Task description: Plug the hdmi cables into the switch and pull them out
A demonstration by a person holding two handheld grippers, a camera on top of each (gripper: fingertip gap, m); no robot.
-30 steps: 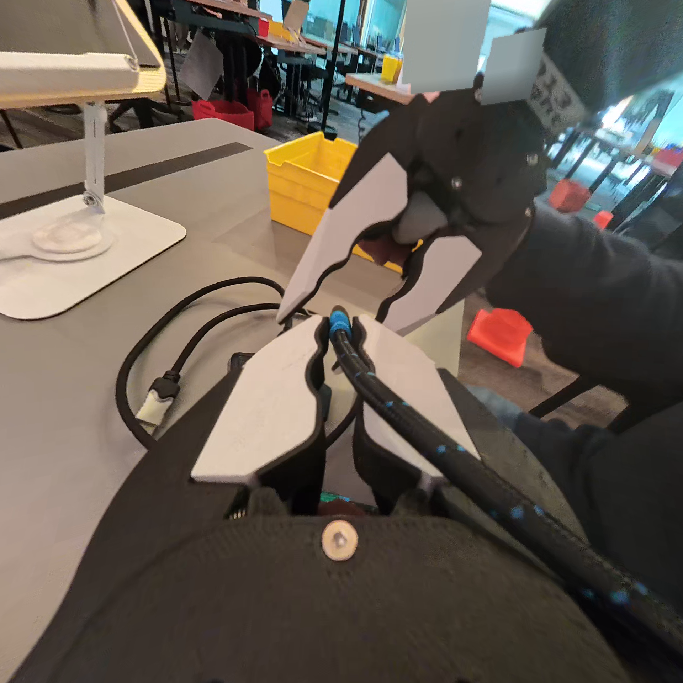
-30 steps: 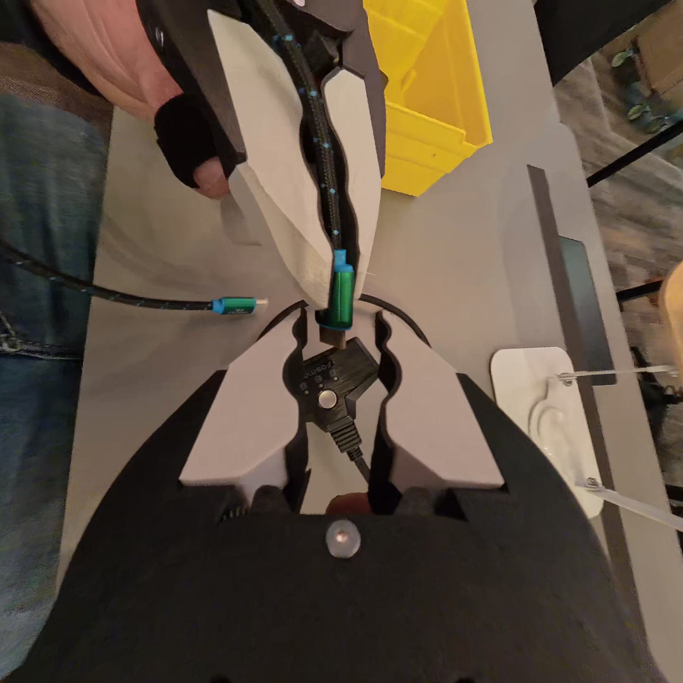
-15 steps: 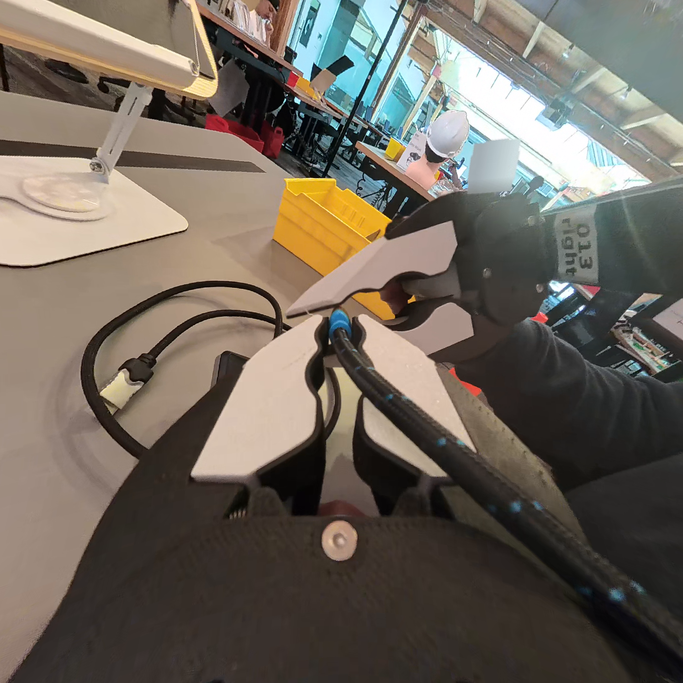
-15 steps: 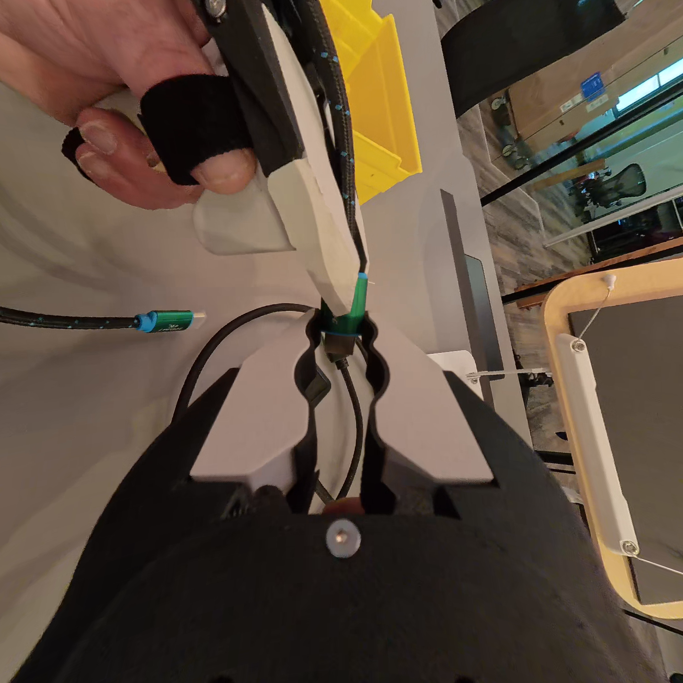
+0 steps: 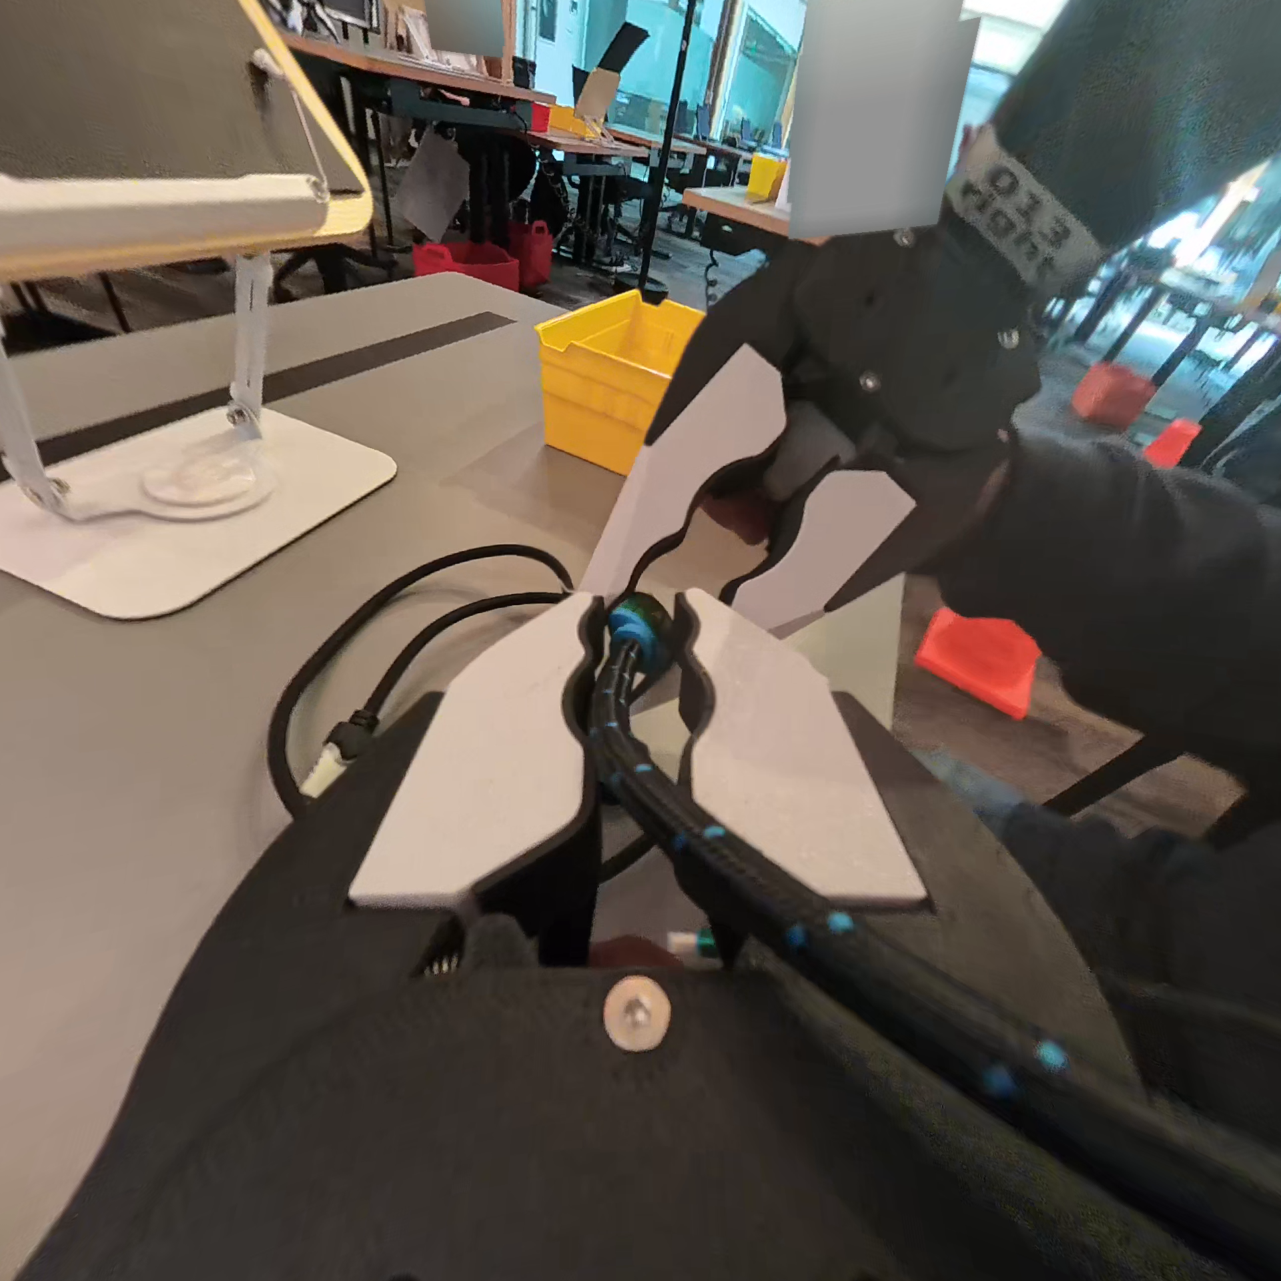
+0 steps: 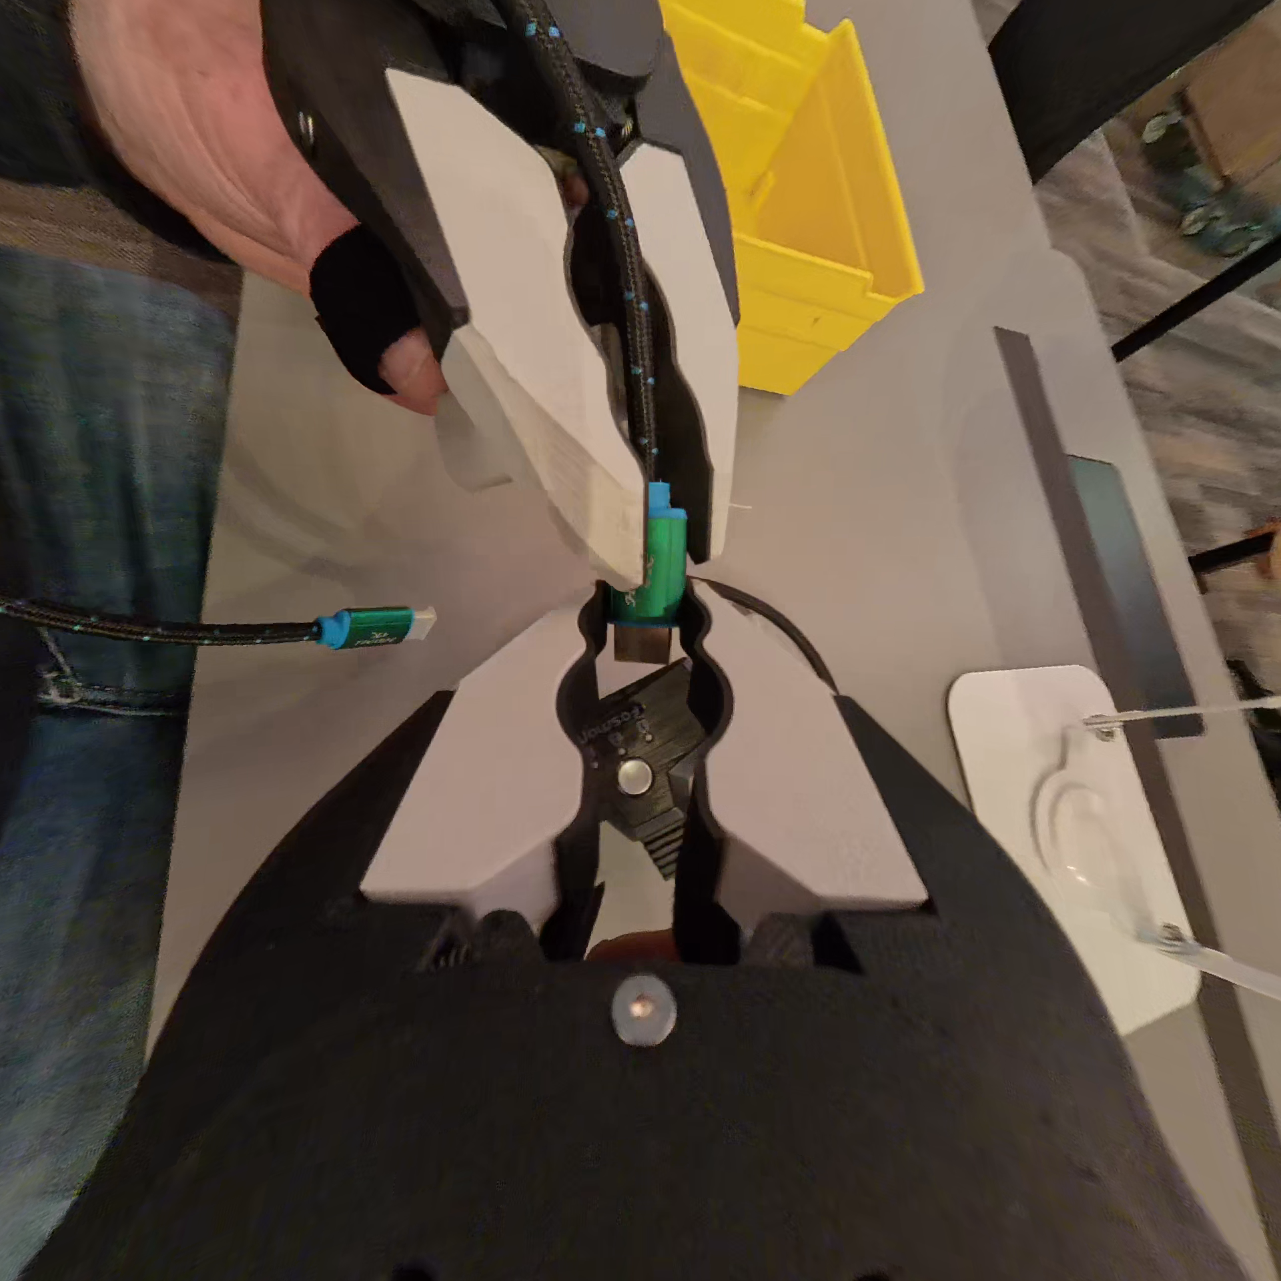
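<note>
- Grey table [image 6: 866, 520] carries everything, and the black switch [image 6: 648, 755] sits above it, clamped between the right gripper [image 6: 641, 624] jaws.
- Green plug [image 6: 655, 561] is pinched in the closed left gripper [image 5: 634, 617]; its metal tip sits just short of the switch port.
- Plug's long axis runs toward the switch, which looks slightly twisted; square them up, then push straight.
- Second cable [image 6: 374, 626] lies loose nearby.
</note>
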